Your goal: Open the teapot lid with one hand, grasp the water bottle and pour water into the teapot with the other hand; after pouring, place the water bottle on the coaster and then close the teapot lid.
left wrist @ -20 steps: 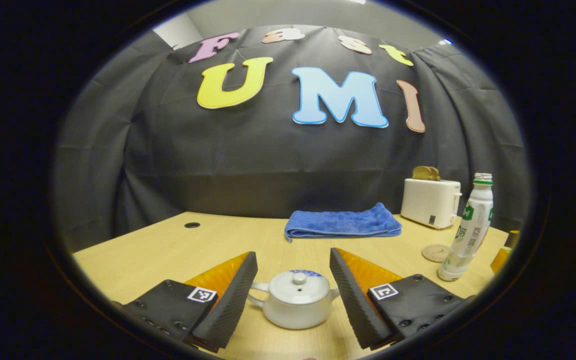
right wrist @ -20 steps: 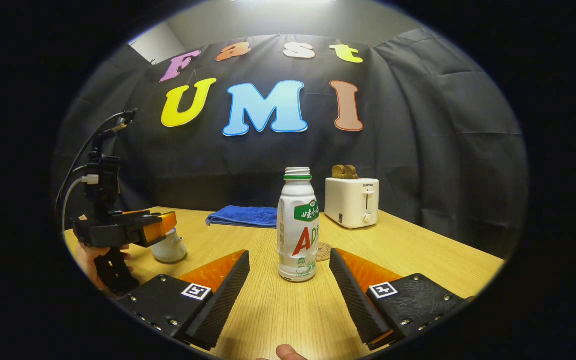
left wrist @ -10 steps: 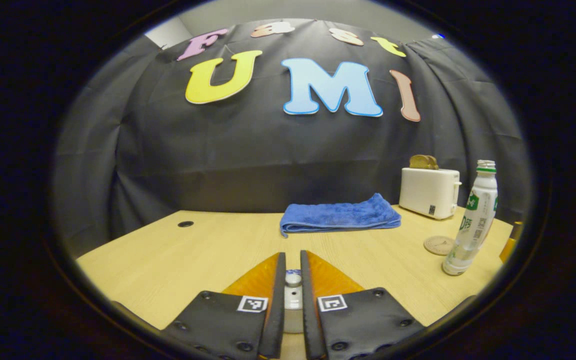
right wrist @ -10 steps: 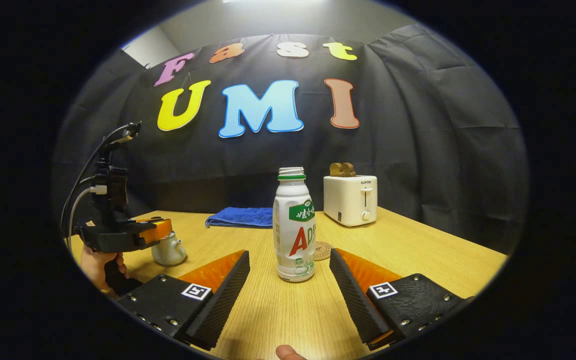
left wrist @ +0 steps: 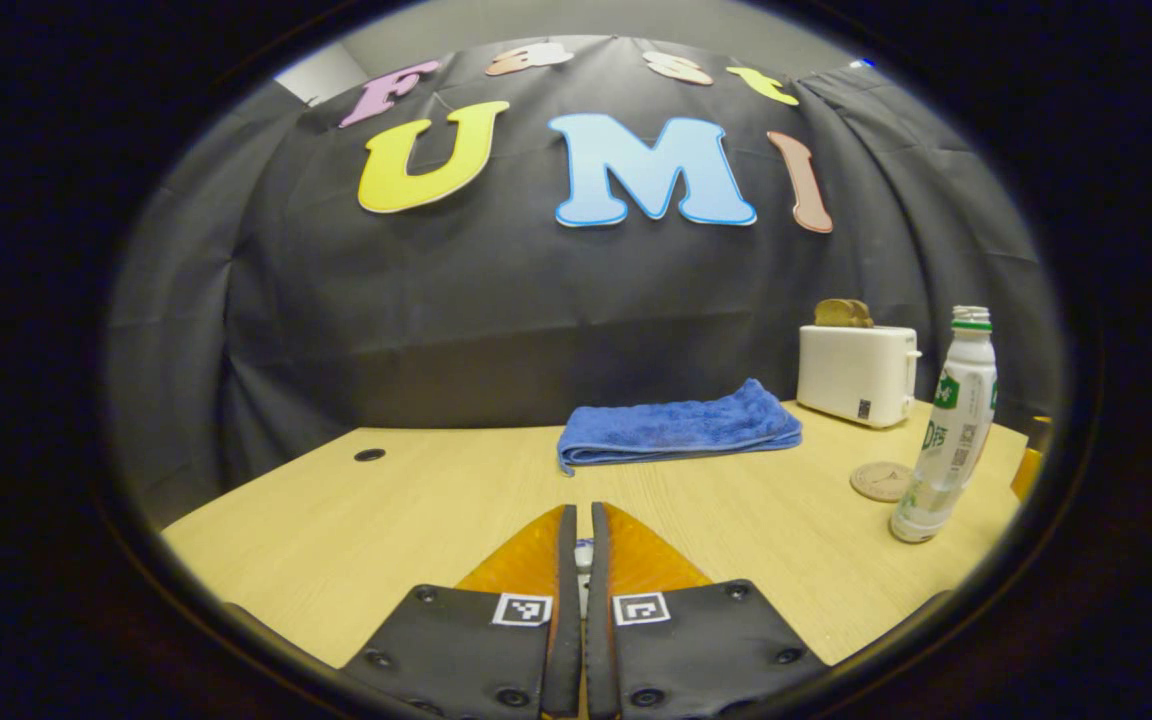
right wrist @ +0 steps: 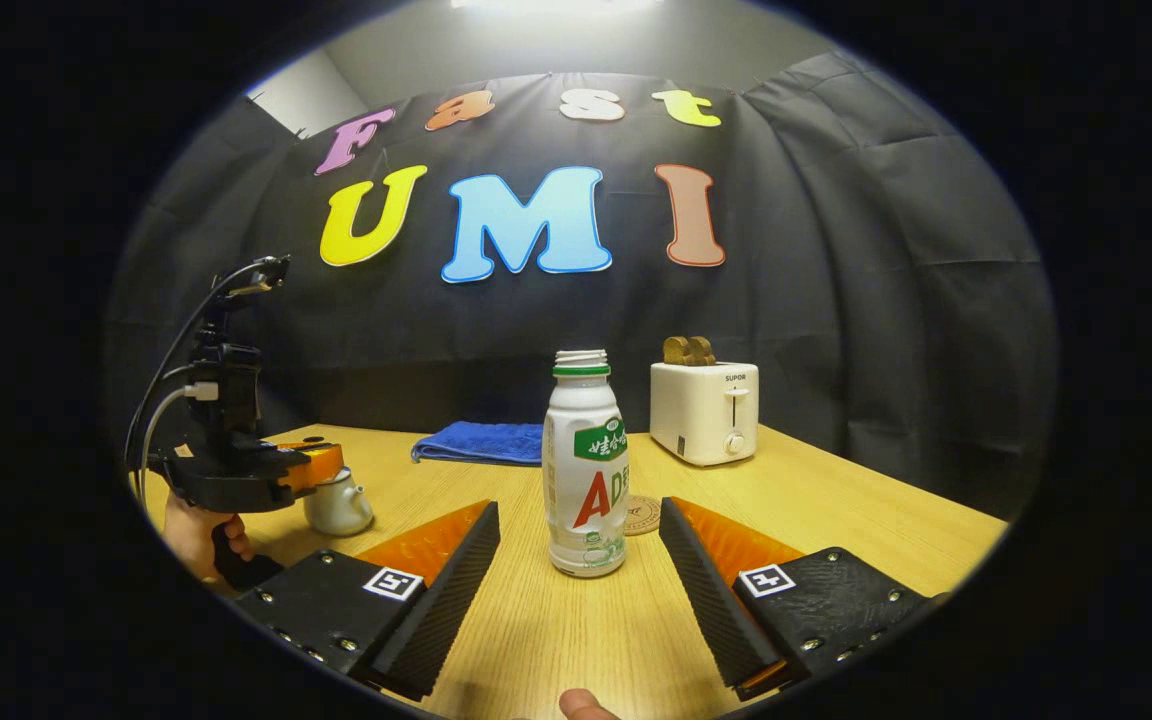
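The left gripper [left wrist: 579, 535], wide apart a second ago, now pinches the teapot lid [left wrist: 584, 553]. The right gripper [right wrist: 579, 525] stays spread around the water bottle [right wrist: 585, 478], mid-tabletop [right wrist: 836, 510], not touching.

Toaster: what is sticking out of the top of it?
Two brown slices of toast stand in the top of the white toaster. Only their upper parts show; the rest is covered by the toaster's body.

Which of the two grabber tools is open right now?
The right gripper, fingers spread wide before the water bottle; the left gripper is pinched shut above the teapot.
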### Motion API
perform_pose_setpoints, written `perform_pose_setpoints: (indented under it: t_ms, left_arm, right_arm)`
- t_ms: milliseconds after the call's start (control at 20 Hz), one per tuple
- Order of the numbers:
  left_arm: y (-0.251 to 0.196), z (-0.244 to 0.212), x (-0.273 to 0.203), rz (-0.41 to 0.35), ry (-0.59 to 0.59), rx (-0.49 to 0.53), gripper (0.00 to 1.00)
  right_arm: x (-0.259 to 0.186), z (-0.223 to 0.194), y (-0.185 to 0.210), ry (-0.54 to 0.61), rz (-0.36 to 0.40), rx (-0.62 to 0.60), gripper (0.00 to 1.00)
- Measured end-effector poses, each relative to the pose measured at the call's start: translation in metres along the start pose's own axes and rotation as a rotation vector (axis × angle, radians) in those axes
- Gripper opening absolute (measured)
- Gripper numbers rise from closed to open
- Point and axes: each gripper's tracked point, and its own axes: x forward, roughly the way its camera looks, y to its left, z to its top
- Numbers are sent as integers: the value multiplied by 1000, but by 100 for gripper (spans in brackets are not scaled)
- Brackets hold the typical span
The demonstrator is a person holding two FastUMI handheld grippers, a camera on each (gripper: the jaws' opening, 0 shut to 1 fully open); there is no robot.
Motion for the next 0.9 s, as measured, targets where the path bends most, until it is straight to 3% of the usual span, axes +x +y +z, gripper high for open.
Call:
perform_pose_setpoints:
  t_ms: [100, 150, 250, 300, 450, 550, 900]
  left_arm:
    - [-1, 1, 0, -2, -10, -4, 12]
    - [-1, 4, 1, -2, -17, -2, 8]
    - [0, 6, 3, -2, -34, 4, 12]
    - [0, 7, 4, -1, -42, 10, 8]
    - [0, 11, 4, -7, -58, 11, 12]
    - [0, 14, 6, -6, -68, 9, 8]
    - [-5, 26, 8, -32, -123, 7, 12]
  right_arm:
    - [6, 4, -1, -10, 0, -18, 99]
    - [9, 7, -1, -15, 0, -25, 99]
    - [18, 9, -4, -15, 5, -29, 99]
    - [23, 9, -5, -14, 11, -32, 99]
    - [40, 13, -9, -9, 35, -35, 99]
    - [51, 14, -12, -4, 43, -54, 99]
    - [82, -5, -14, 69, 75, -77, 99]
